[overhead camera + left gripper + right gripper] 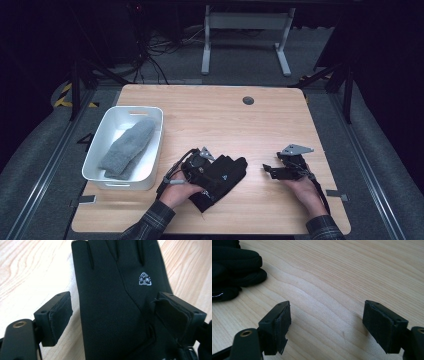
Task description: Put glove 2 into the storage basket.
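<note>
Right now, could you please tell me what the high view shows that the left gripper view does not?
High view: a white bin holding a grey mitten, the right tongs open above bare wood, and both of the person's hands. Left gripper view: a small silver logo on the glove and the left tongs open with the glove between the pads. Both: the black glove lying flat on the wooden table.

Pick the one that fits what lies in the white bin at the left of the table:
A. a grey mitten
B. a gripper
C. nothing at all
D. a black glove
A: the high view shows a grey mitten lying inside the white bin, while the black glove lies out on the wooden table by the left gripper.
</note>
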`<state>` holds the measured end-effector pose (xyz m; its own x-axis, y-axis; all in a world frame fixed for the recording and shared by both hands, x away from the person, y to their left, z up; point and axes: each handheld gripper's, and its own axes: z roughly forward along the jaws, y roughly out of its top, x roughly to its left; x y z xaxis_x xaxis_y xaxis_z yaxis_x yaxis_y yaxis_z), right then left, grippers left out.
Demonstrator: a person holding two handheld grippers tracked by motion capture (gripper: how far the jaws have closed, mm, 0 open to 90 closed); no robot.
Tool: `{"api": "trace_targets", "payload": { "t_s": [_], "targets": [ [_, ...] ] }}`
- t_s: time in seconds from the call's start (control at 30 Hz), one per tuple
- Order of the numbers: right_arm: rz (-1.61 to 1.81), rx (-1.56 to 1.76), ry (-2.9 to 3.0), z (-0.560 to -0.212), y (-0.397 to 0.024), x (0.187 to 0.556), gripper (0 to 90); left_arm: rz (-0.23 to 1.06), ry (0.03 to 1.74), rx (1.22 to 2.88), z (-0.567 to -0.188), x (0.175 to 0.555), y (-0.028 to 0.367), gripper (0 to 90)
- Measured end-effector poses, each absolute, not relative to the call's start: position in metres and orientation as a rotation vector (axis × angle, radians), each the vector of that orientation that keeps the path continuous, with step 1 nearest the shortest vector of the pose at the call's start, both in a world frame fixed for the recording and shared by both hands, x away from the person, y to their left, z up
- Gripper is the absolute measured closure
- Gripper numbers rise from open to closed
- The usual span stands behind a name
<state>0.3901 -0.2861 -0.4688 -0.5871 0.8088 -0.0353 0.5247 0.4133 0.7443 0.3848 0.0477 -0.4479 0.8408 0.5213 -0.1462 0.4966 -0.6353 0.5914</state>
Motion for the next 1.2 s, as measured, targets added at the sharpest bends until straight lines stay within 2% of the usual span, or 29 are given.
{"api": "trace_targets", "payload": {
  "t_s": [0.2,0.47,0.63,0.77,0.83,1.0,1.2],
  "targets": [
    [0.996,1.142,2.283,-0.469,-0.286,0.390,23.5,0.048,0.713,2.418,-0.452,0.383,0.042,15.7],
    [0.996,1.142,2.284,-0.469,-0.286,0.390,23.5,0.074,0.686,2.443,-0.455,0.379,0.038,21.5],
    [0.994,1.141,2.284,-0.469,-0.286,0.390,23.5,0.053,0.655,2.452,-0.452,0.378,0.039,34.7],
    [0.994,1.142,2.283,-0.469,-0.286,0.390,23.5,-0.024,0.621,2.459,-0.450,0.377,0.038,57.0],
    [0.994,1.142,2.284,-0.469,-0.286,0.390,23.5,-0.034,0.628,2.462,-0.449,0.376,0.036,63.0],
    [0.995,1.141,2.284,-0.469,-0.286,0.390,23.5,-0.041,0.623,2.469,-0.446,0.376,0.035,68.4],
    [0.996,1.141,2.284,-0.469,-0.286,0.390,23.5,-0.080,0.623,2.431,-0.434,0.377,0.039,69.1]
  ]
}}
